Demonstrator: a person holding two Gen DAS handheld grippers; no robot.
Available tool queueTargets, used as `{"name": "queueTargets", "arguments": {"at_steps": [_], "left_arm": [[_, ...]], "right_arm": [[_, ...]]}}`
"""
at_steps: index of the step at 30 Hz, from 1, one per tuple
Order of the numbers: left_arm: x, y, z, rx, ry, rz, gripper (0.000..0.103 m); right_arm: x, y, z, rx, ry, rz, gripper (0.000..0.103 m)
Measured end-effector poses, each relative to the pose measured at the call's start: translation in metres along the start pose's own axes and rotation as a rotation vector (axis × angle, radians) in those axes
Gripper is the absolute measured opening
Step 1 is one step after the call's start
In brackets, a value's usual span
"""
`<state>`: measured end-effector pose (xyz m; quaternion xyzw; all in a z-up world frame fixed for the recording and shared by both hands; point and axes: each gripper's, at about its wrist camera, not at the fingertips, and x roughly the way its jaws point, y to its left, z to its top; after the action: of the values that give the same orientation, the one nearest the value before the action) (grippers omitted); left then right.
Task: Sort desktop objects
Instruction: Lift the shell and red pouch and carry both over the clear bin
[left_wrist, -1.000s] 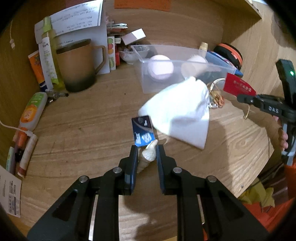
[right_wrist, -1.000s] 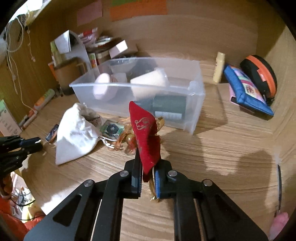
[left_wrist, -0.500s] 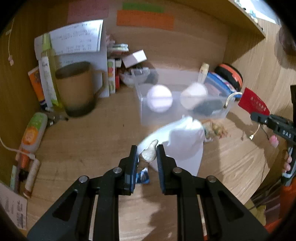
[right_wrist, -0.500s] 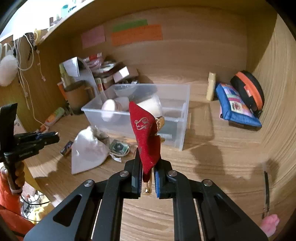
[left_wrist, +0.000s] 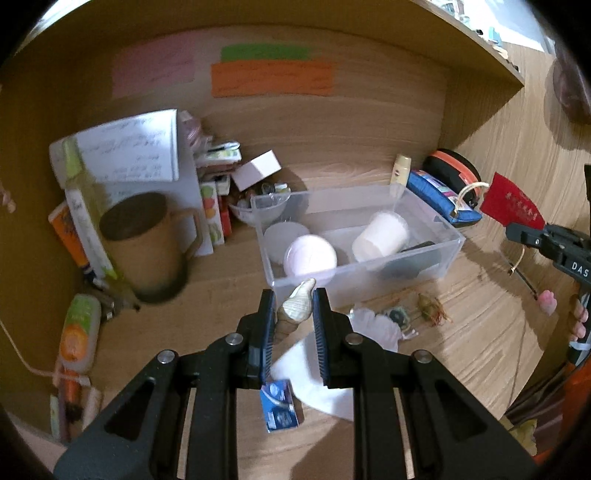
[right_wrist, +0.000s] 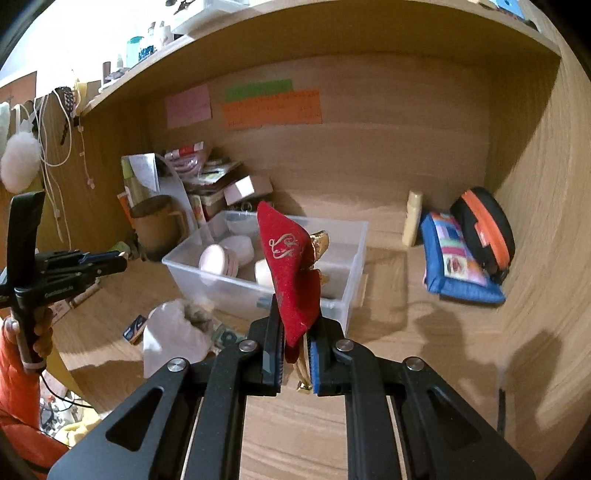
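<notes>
My left gripper (left_wrist: 293, 308) is shut on a cream spiral seashell (left_wrist: 297, 304) and holds it in the air just in front of the clear plastic bin (left_wrist: 452, 242). My right gripper (right_wrist: 295, 332) is shut on a red pouch with gold embroidery (right_wrist: 291, 271) and a gold cord, raised above the desk in front of the bin (right_wrist: 356, 258). The bin holds a pink round case (left_wrist: 310, 254) and a white cup (left_wrist: 380, 236). A white cloth bag (left_wrist: 317, 369), a small blue card (left_wrist: 279, 410) and a small trinket (left_wrist: 430, 308) lie on the desk.
A brown mug (left_wrist: 147, 243), bottles, papers and small boxes crowd the back left. A blue pouch (right_wrist: 458, 266) and an orange-black case (right_wrist: 484, 229) sit at the back right. Tubes (left_wrist: 75, 332) lie along the left edge. A shelf runs overhead.
Both grippers have risen and drawn back from the desk with their objects. The bin now shows lower and farther in both views. The white bag and card stay on the desk.
</notes>
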<state>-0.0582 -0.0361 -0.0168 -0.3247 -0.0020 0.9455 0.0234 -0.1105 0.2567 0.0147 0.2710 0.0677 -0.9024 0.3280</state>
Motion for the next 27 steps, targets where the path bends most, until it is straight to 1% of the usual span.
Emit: {"name": "queueTargets", "arguments": {"at_steps": [6, 15, 20, 27], "left_arm": [[0.010, -0.004, 0.021, 0.033, 0.000, -0.024, 0.019], [0.033, -0.014, 0.050, 0.075, 0.003, -0.064, 0.019], [0.053, -0.020, 0.066, 0.091, 0.026, -0.072, 0.019], [0.079, -0.033, 0.081, 0.127, 0.058, -0.082, 0.019]], "right_arm": [[0.013, 0.001, 0.017, -0.022, -0.013, 0.016, 0.009], [0.044, 0.003, 0.035, -0.031, 0.000, 0.047, 0.010], [0.061, 0.002, 0.042, -0.019, 0.014, 0.059, 0.010], [0.079, -0.006, 0.046, -0.008, 0.030, 0.047, 0.010]]}}
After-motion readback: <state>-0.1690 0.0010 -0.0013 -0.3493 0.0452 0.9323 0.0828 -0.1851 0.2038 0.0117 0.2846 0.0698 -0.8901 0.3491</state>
